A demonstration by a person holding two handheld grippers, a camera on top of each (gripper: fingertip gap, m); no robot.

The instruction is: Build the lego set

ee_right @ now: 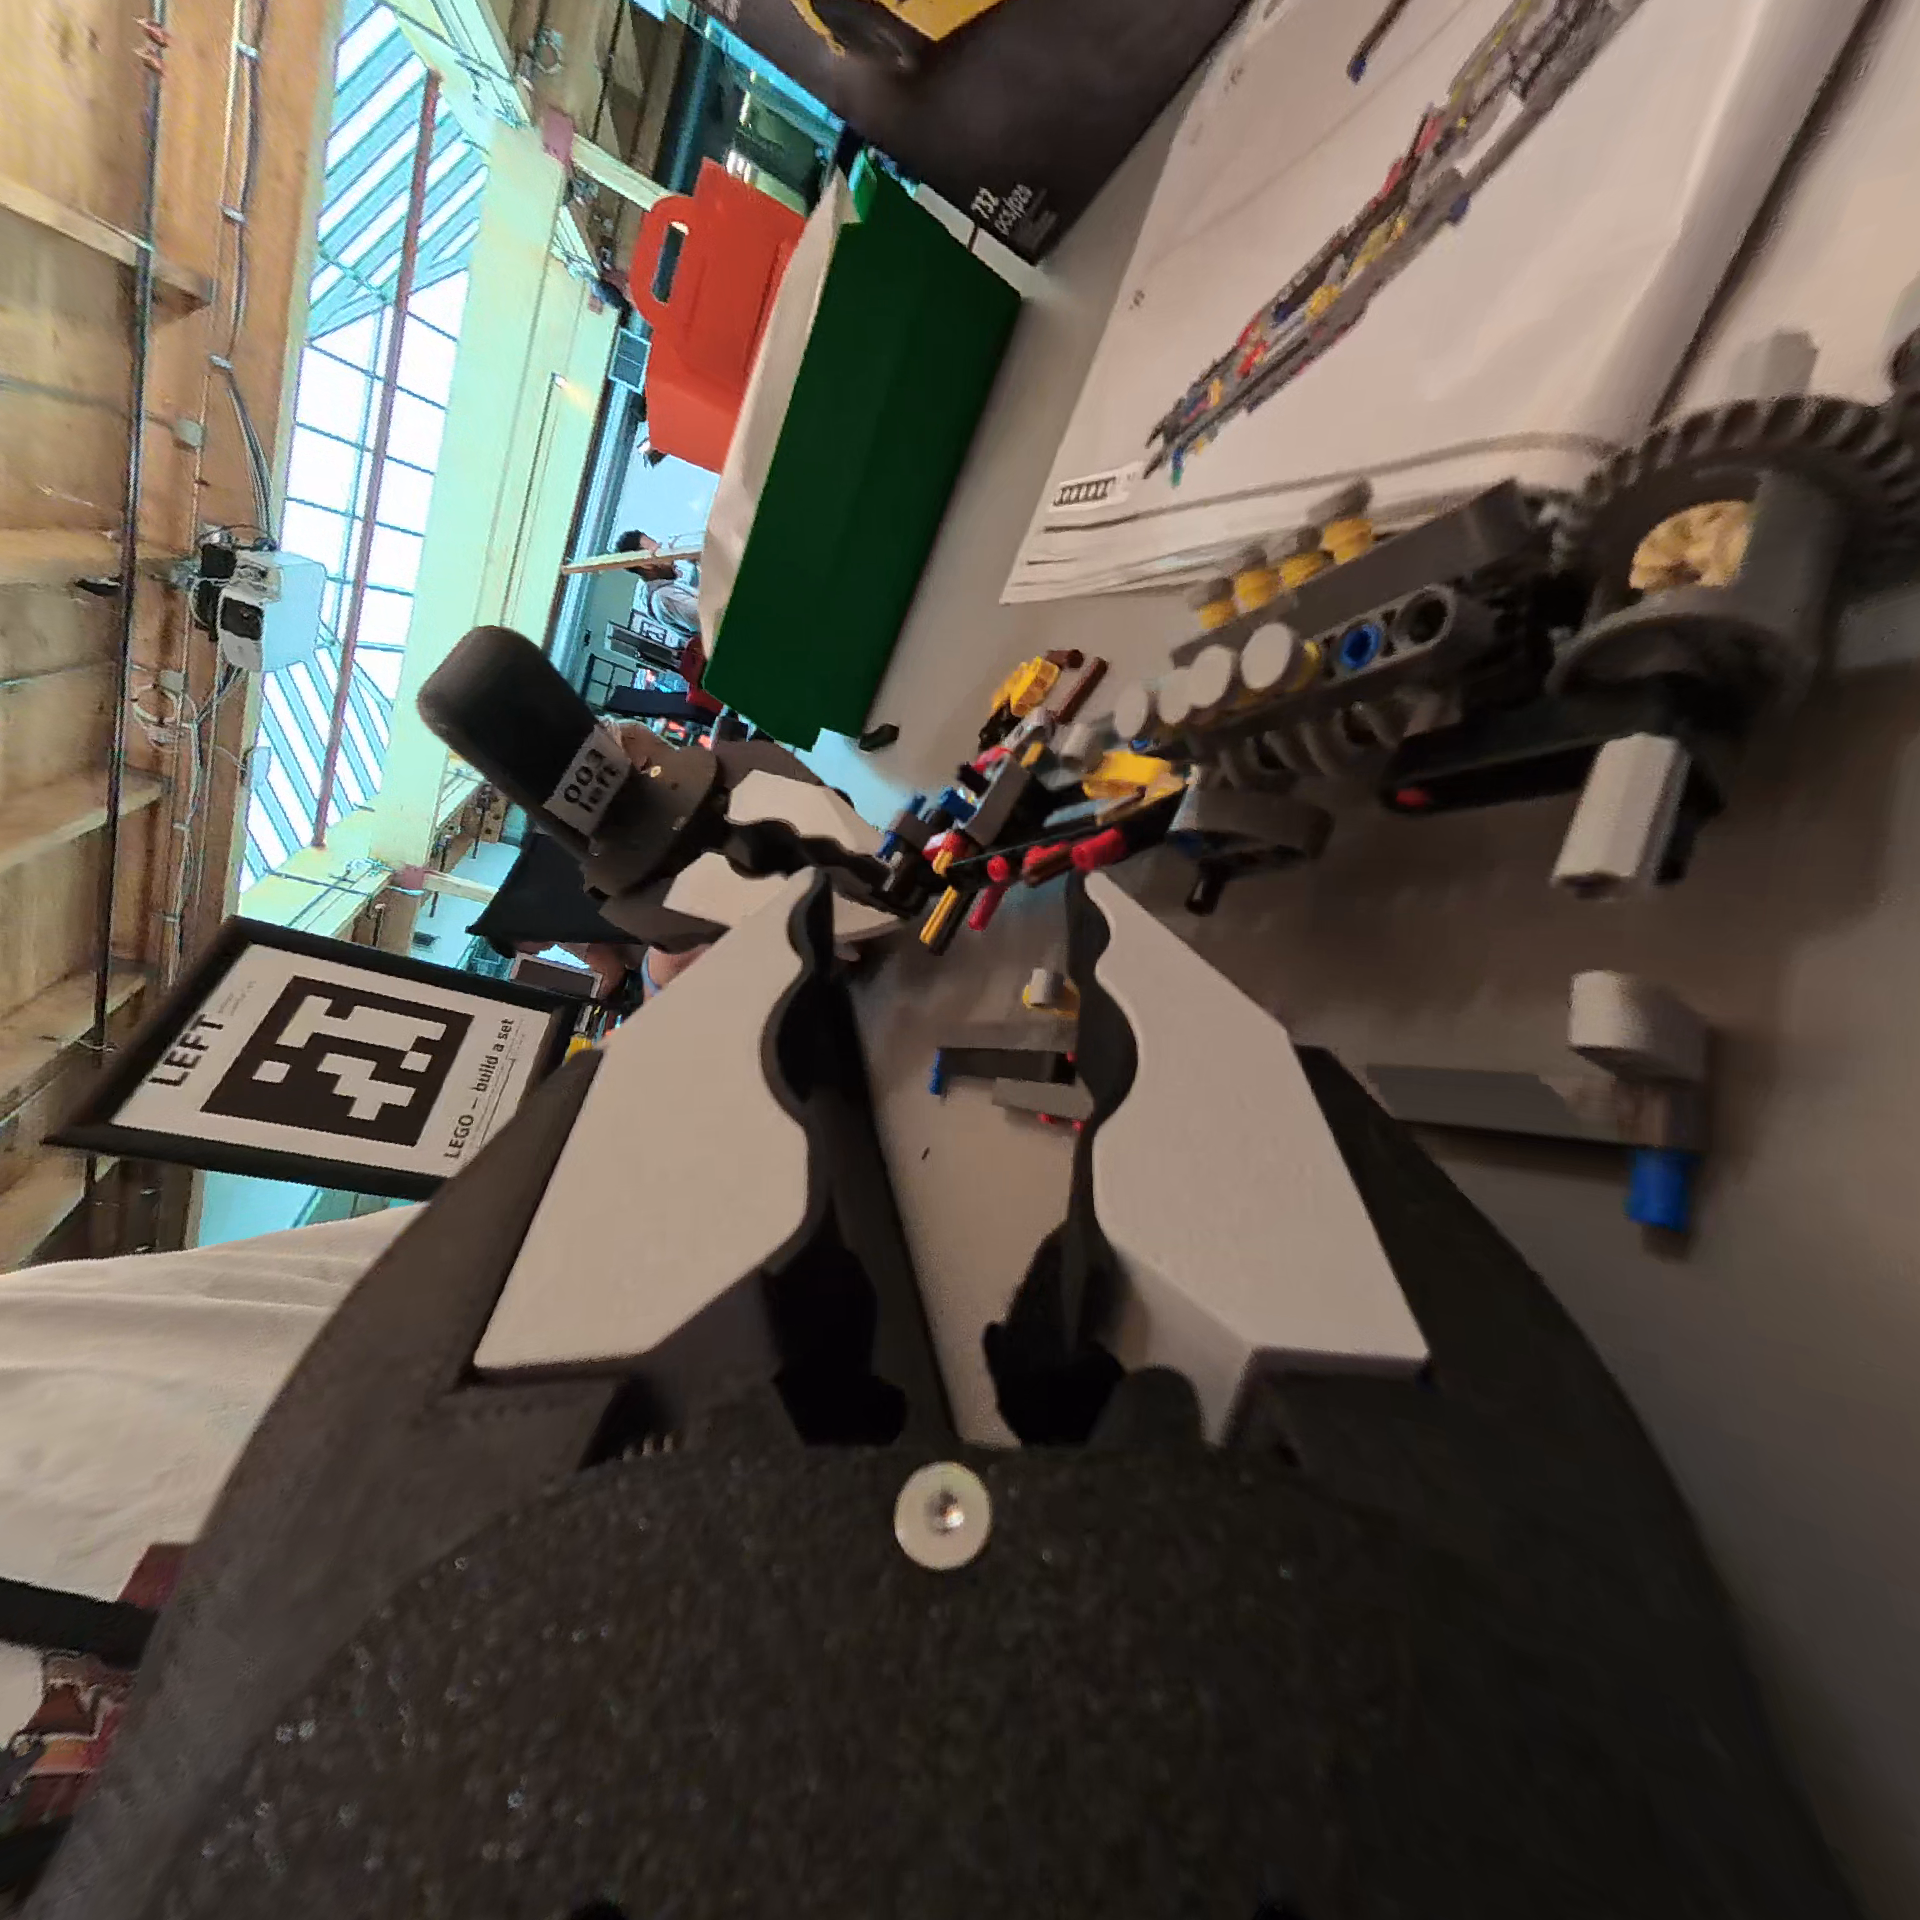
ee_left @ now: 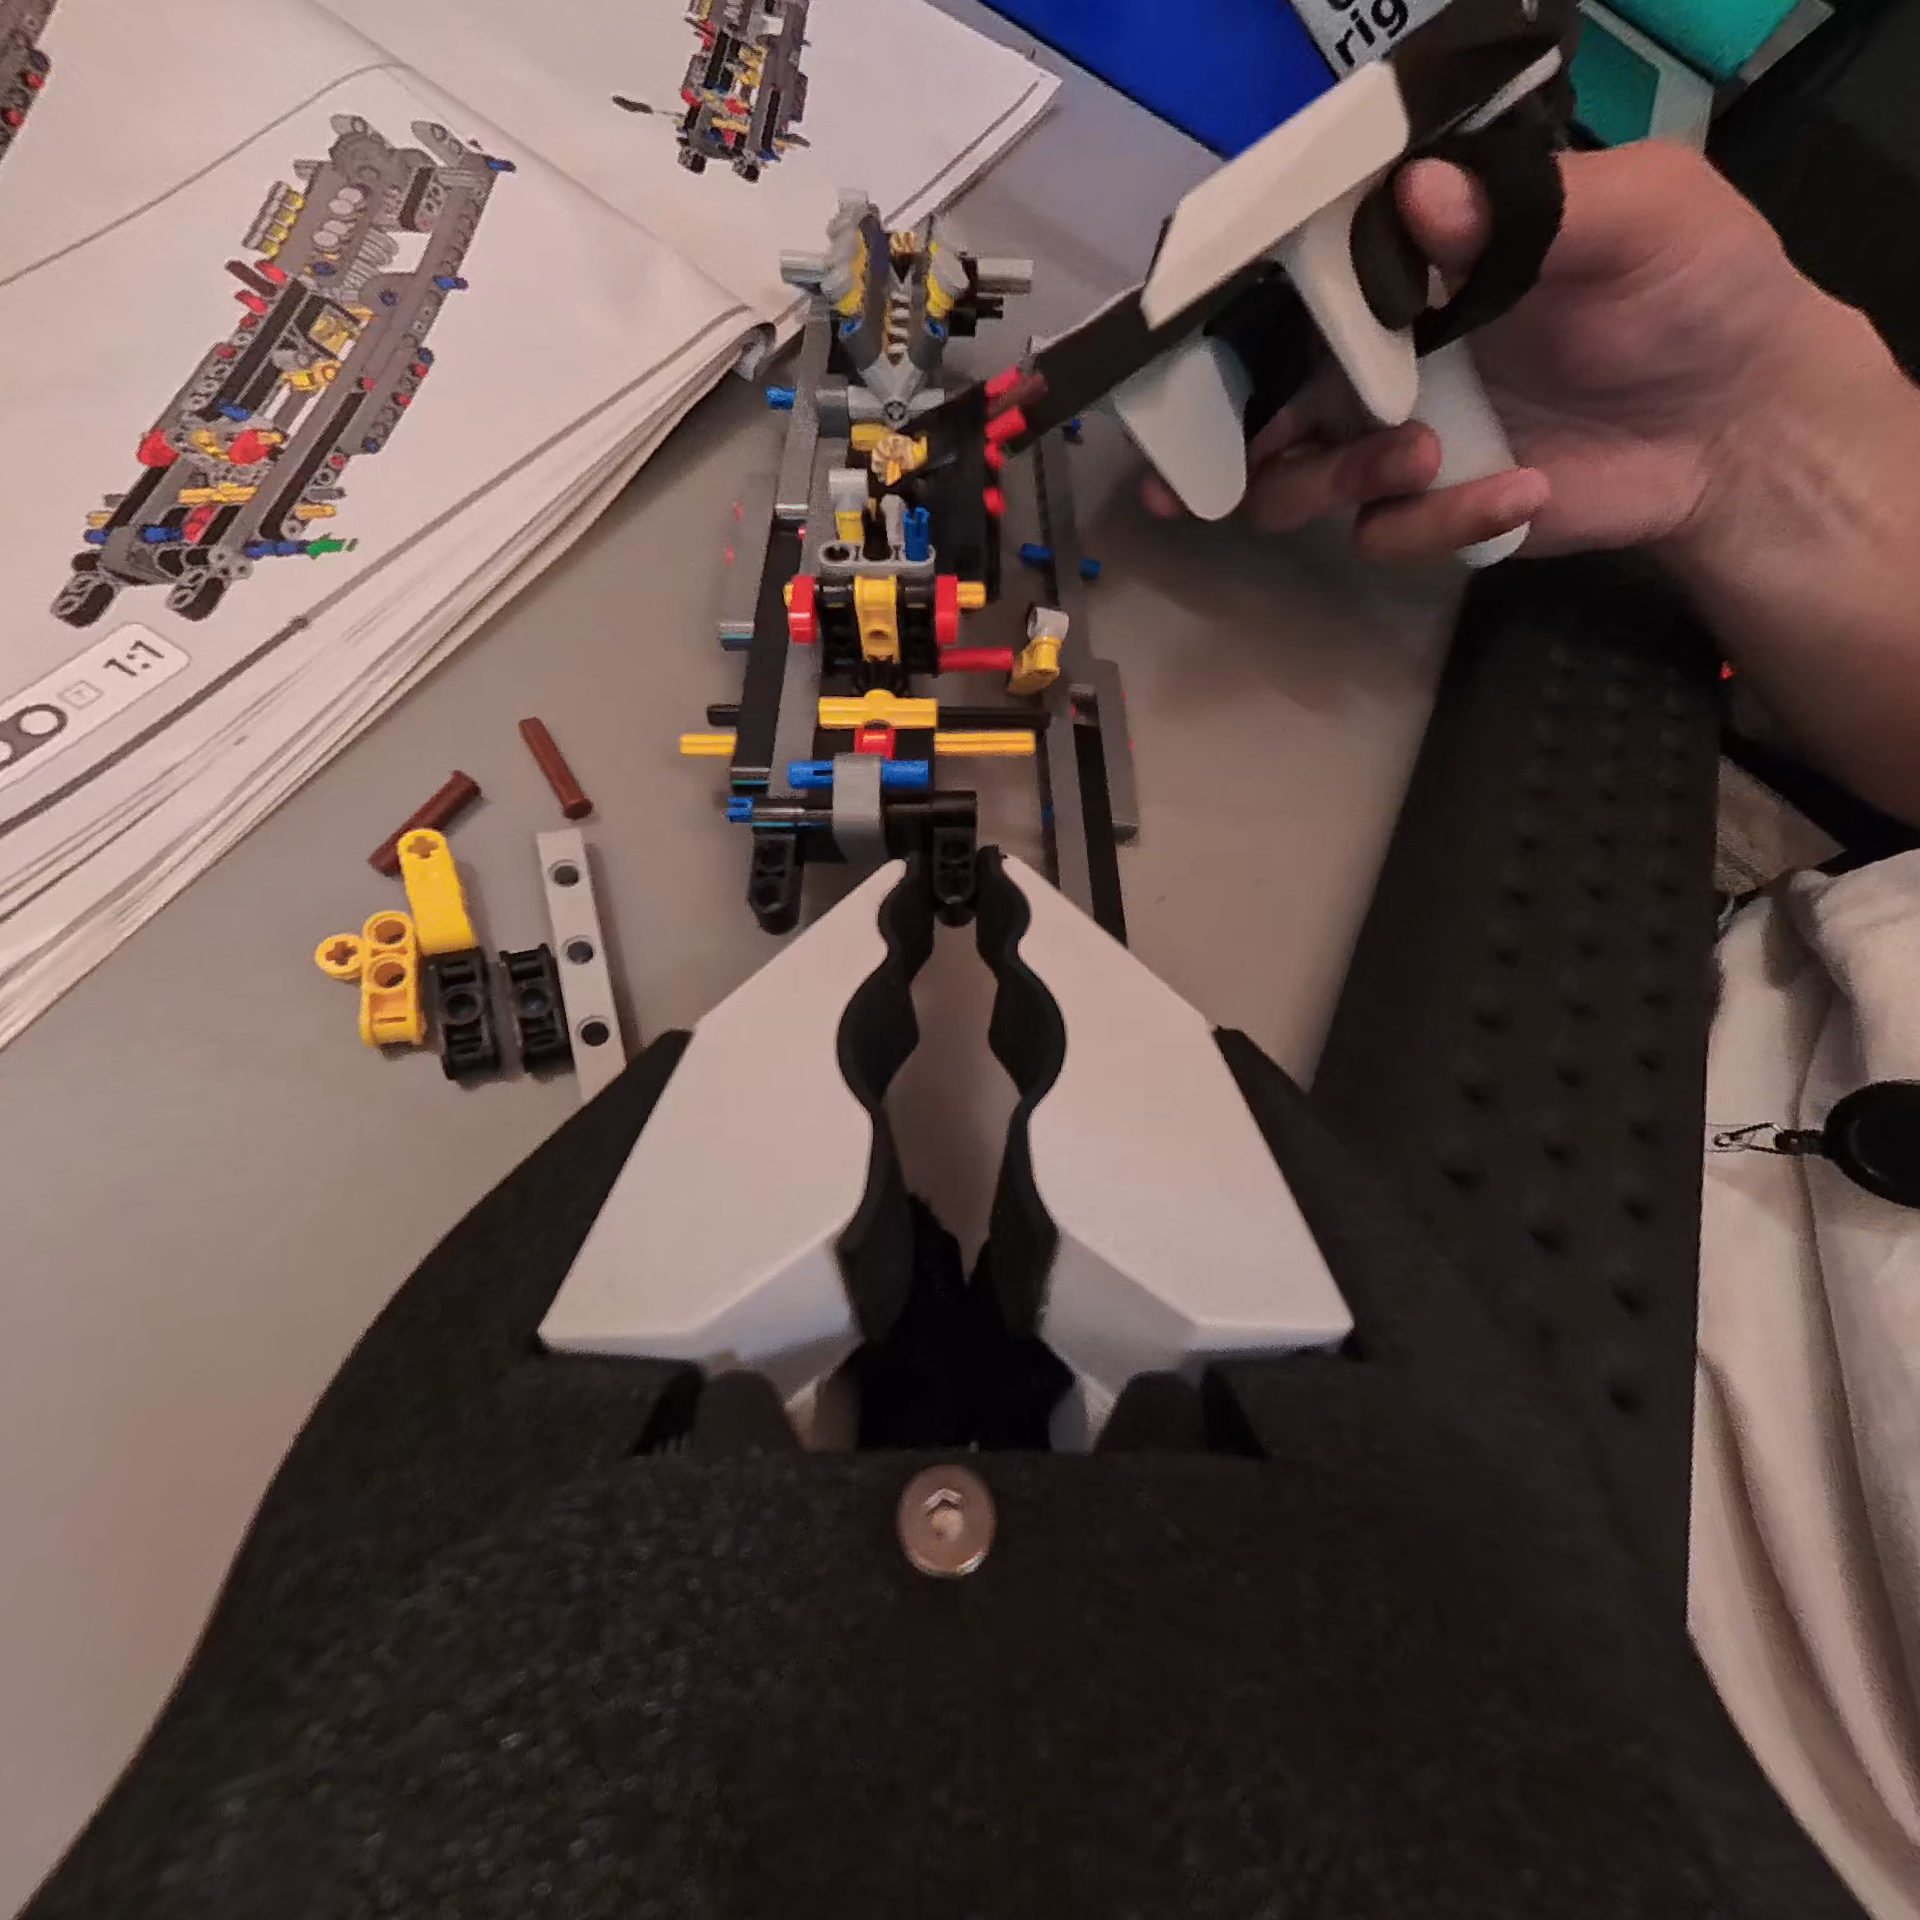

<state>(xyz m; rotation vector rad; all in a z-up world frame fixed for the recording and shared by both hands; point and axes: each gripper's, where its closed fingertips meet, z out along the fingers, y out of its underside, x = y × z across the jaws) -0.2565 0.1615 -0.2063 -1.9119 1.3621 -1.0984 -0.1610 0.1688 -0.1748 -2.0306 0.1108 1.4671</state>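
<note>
The long Lego chassis model point(ee_left: 873, 623) lies on the grey table, running away from me. My left gripper point(ee_left: 951, 883) is shut on a black connector point(ee_left: 951, 868) at the model's near end. My right gripper point(ee_left: 1023, 410), held by a hand, reaches in from the upper right with its tips beside the red pins point(ee_left: 1003, 426) on the model's far right side. In the right wrist view my right gripper point(ee_right: 951, 899) is open and empty. The model point(ee_right: 1351, 665) and the left gripper point(ee_right: 894, 883) lie just beyond it.
Loose yellow pieces point(ee_left: 395, 966), black connectors point(ee_left: 488, 1008), a white beam point(ee_left: 577, 945) and brown axles point(ee_left: 426, 816) lie left of the model. An open instruction booklet point(ee_left: 312, 364) is at far left. A grey beam assembly point(ee_left: 1096, 779) and a black foam mat point(ee_left: 1507, 935) are to the right. Across from one pair of fingers to the other is roughly 11 cm.
</note>
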